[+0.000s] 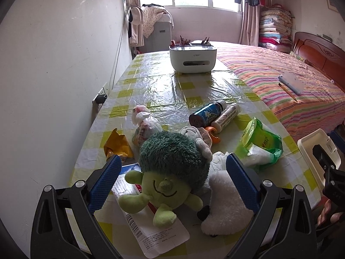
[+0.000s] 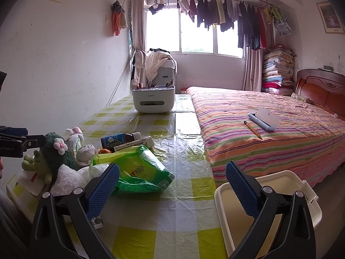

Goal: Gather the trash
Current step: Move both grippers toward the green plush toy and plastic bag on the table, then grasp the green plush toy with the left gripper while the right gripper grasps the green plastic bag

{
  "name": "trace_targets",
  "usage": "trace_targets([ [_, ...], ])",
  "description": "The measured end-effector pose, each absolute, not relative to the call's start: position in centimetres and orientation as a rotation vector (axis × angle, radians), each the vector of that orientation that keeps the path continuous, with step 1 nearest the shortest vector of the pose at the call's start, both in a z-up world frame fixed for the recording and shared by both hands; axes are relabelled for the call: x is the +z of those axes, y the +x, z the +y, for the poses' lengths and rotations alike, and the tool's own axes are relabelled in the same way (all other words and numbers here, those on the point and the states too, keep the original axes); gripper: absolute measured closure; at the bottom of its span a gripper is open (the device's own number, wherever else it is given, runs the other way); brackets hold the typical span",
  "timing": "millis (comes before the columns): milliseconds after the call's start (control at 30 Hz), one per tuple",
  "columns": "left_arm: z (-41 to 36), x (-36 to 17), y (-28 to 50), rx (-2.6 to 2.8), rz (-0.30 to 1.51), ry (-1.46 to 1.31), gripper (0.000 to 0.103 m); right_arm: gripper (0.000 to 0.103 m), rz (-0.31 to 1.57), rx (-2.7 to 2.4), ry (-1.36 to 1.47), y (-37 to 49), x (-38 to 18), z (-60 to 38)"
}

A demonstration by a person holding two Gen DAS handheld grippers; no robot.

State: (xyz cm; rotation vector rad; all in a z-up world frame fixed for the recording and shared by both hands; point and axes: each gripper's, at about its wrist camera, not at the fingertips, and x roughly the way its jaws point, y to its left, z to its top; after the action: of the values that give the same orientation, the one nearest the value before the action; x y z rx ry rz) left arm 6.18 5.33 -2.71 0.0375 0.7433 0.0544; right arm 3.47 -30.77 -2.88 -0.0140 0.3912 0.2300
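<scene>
My left gripper [image 1: 172, 159] is open low over the table, its blue fingers on either side of a green broccoli plush toy [image 1: 172, 172] without touching it. Around the toy lie a crumpled yellow wrapper [image 1: 117, 146], a knotted plastic bag [image 1: 144, 123], orange peel [image 1: 213, 133], a flat white printed packet [image 1: 151, 233] and a green wet-wipe pack [image 1: 261, 146]. My right gripper [image 2: 172, 167] is open and empty, between the green pack [image 2: 138, 168] and a cream bin [image 2: 280, 179] at the table's right edge.
Two bottles [image 1: 207, 114] lie mid-table and a white organiser box [image 1: 193, 59] stands at the far end. A white fluffy toy [image 1: 226, 205] lies beside the plush. A striped bed [image 2: 269, 133] runs along the right; a wall closes the left.
</scene>
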Motion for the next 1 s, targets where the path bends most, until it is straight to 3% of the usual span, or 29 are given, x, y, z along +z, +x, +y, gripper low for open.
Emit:
trace_targets([
  [1000,3.2,-4.7,9.5,0.055,0.828,0.177,0.007,0.007,0.566,0.387,0.023,9.6,-3.7,-25.5],
])
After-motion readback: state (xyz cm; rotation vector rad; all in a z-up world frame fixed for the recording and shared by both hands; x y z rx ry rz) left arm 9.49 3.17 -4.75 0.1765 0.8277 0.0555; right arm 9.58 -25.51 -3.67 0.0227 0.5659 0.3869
